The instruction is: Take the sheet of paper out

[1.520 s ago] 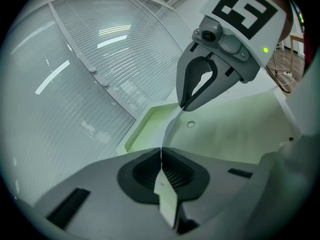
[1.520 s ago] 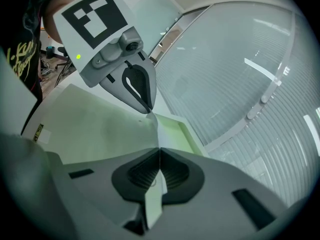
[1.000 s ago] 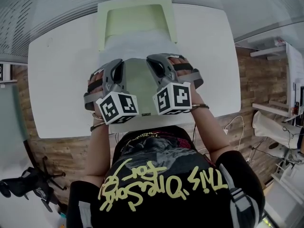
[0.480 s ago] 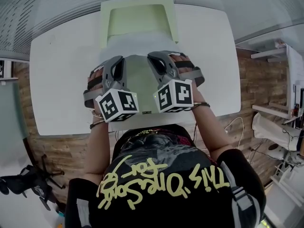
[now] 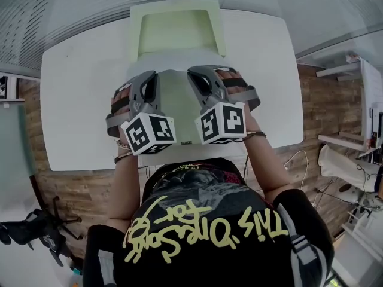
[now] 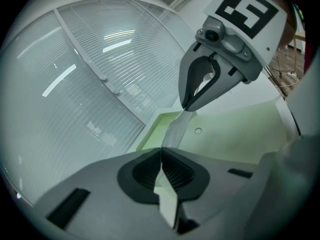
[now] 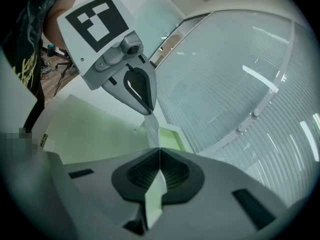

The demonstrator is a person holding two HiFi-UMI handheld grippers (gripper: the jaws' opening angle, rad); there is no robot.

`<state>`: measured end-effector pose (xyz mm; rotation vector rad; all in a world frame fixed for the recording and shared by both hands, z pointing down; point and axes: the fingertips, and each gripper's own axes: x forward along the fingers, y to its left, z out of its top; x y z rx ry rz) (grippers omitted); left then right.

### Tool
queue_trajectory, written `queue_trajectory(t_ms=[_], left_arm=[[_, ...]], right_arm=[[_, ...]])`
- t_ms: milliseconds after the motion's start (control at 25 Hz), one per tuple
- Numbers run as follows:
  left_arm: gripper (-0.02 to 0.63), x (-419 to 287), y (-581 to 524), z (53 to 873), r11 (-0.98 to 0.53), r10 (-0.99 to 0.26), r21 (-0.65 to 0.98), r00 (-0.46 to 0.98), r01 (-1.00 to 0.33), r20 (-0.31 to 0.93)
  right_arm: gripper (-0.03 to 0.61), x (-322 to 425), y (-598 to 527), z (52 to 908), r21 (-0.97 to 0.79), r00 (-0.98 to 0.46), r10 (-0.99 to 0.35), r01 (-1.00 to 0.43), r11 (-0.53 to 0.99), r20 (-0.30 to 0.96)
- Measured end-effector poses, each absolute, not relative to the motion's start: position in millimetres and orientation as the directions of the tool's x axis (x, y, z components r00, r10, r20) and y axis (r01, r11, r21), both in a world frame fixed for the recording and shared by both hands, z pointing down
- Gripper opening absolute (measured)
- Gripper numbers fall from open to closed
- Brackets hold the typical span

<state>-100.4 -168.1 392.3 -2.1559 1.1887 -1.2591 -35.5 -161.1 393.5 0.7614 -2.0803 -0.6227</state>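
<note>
Head view: one sheet is held up over the open green case, pinched along its near edge at two places. The left gripper and right gripper stand side by side on the person's side of the case. Each has its jaws closed flat on the sheet. Both gripper views show that edge running thin from one pair of jaws to the other.

One case is noted, lying on one white table with its far half at the table's far edge. The two grippers and their two marker cubes cover the middle of the case. Whether the sheet's far end is still inside the case cannot be told.

Left of the case and off the table, one black chair is cut by the frame. Blinds run beyond the case.
</note>
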Motion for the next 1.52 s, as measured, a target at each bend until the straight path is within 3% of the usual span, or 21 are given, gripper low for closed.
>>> queue_trajectory(t_ms=[1520], left_arm=[[0.011,-89,-172,334,-0.485,-0.875,-0.702,0.275,-0.521,0.399]], right_arm=[[0.008,-24,-166,335,0.711,-0.501,-0.757,-0.338,0.617,0.419]])
